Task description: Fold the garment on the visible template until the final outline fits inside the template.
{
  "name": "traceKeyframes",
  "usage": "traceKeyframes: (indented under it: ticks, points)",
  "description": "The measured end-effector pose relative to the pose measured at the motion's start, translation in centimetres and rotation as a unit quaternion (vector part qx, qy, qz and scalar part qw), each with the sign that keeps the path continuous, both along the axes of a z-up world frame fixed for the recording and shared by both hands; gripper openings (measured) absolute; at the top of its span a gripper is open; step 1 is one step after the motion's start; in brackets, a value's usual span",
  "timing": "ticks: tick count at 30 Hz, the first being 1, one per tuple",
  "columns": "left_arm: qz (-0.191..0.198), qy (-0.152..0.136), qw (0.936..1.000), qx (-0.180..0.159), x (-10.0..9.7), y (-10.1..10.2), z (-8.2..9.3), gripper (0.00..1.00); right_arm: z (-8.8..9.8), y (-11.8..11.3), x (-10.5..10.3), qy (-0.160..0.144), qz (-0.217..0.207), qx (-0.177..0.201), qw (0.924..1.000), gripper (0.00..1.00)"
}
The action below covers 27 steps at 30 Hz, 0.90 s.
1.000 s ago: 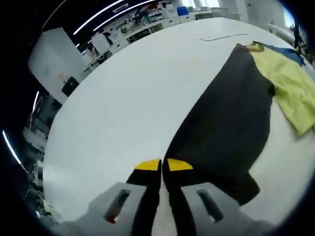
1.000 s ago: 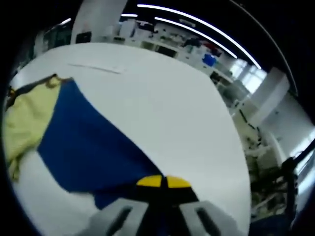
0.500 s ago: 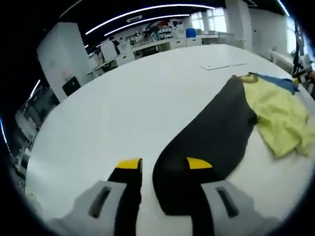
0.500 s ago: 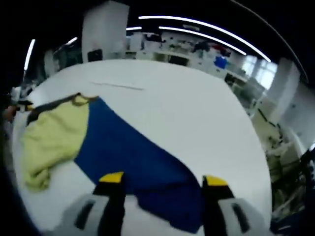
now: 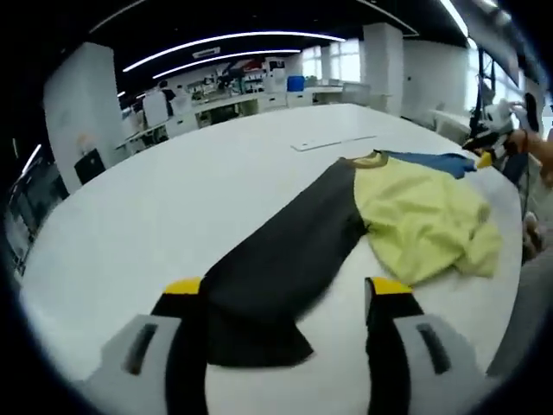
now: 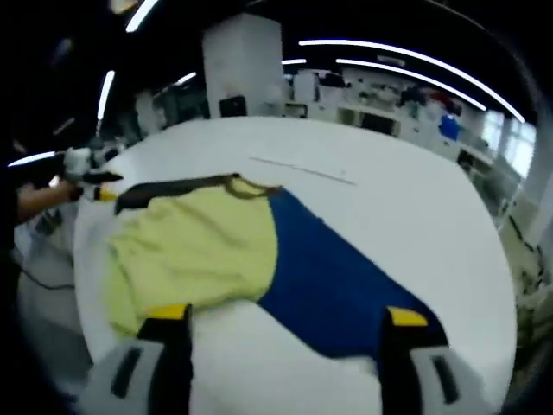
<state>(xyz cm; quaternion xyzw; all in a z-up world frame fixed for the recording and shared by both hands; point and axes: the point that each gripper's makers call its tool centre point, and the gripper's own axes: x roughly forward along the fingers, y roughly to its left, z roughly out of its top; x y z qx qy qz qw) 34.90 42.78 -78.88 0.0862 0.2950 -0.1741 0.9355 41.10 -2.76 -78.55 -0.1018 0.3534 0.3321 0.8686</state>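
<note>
A garment lies spread on the white table (image 5: 155,207), with a yellow body (image 5: 423,225), a black sleeve (image 5: 285,259) and a blue sleeve (image 5: 432,161). My left gripper (image 5: 285,290) is open, and the black sleeve's end lies flat between its jaws, untouched. In the right gripper view the yellow body (image 6: 199,246) sits left of the blue sleeve (image 6: 337,281), whose end lies between the open jaws of my right gripper (image 6: 287,316). The black sleeve (image 6: 173,188) runs off at the far left. A thin template line (image 5: 333,143) (image 6: 302,170) lies beyond the garment.
In the left gripper view the right gripper (image 5: 484,154) and a hand (image 5: 537,147) show at the far right. In the right gripper view the left gripper (image 6: 99,183) shows at the far left. The table's edge (image 6: 86,311) runs close by. Lab benches (image 5: 233,86) and a white pillar (image 6: 242,65) stand behind.
Both grippers were shut on the sleeve ends a second ago. They have opened, let the sleeves drop flat, and pulled back, so more of the garment shows.
</note>
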Motion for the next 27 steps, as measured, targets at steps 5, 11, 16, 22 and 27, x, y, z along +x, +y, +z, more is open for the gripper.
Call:
traceKeyframes:
  ticks: [5, 11, 16, 22, 27]
  points:
    - [-0.018, -0.005, 0.9998, -0.010, -1.2, -2.3, 0.6, 0.86, 0.9, 4.3, -2.0, 0.009, 0.043, 0.039, 0.9983, 0.94]
    - [-0.031, -0.014, 0.9987, -0.038, -2.5, -4.4, 1.4, 0.98, 1.7, 8.7, -4.6, 0.015, 0.094, 0.061, 0.9936, 0.94]
    - [-0.044, -0.016, 0.9978, -0.046, -3.4, -6.0, 2.1, 0.99, 1.6, 11.8, -7.0, 0.014, 0.136, 0.057, 0.9890, 0.91]
    - [-0.051, -0.023, 0.9968, -0.058, -4.1, -6.7, 2.8, 0.99, 0.7, 15.6, -10.4, 0.012, 0.194, 0.045, 0.9798, 0.83]
    - [-0.062, -0.017, 0.9962, -0.058, -5.2, -7.5, 2.8, 0.99, -0.2, 18.1, -12.8, 0.016, 0.223, 0.047, 0.9735, 0.78]
